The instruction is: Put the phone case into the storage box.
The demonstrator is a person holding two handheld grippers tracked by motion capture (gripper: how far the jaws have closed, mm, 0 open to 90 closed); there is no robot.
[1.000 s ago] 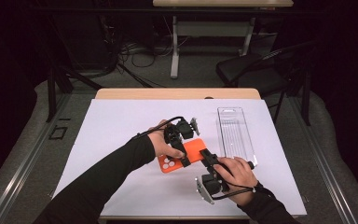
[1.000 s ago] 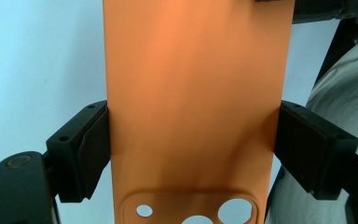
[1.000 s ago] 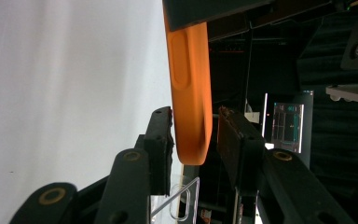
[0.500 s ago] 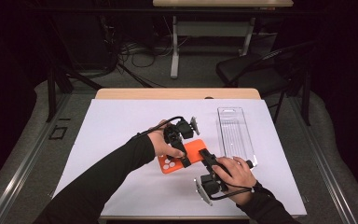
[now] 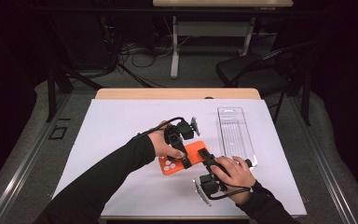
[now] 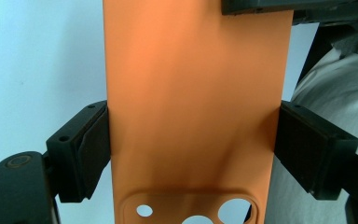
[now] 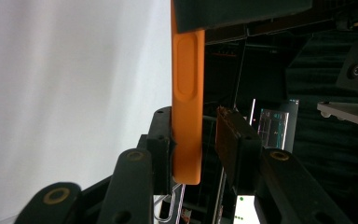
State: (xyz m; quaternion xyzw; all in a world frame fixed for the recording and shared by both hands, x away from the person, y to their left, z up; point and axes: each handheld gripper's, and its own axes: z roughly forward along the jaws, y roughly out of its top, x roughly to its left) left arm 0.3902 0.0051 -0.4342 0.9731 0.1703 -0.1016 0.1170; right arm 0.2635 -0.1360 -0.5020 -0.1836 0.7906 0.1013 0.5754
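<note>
Where white sheet (image 5: pixel 121 140) lies, dark room.

Clear tray (image 5: pixel 235 135) blocks right; table (image 5: pixel 116 126) left open.

Both forearms are brought in from the bottom of the high view, sleeved in black. The left hand (image 5: pixel 164 143) is set at centre frame, its left gripper (image 5: pixel 185 161) clamped across a flat item's width. The right hand (image 5: pixel 233 171) is placed lower right; the right gripper (image 5: pixel 204 154) is pointed up-left, one pad (image 7: pixel 164 140) laid against an edge, the other kept apart.
</note>
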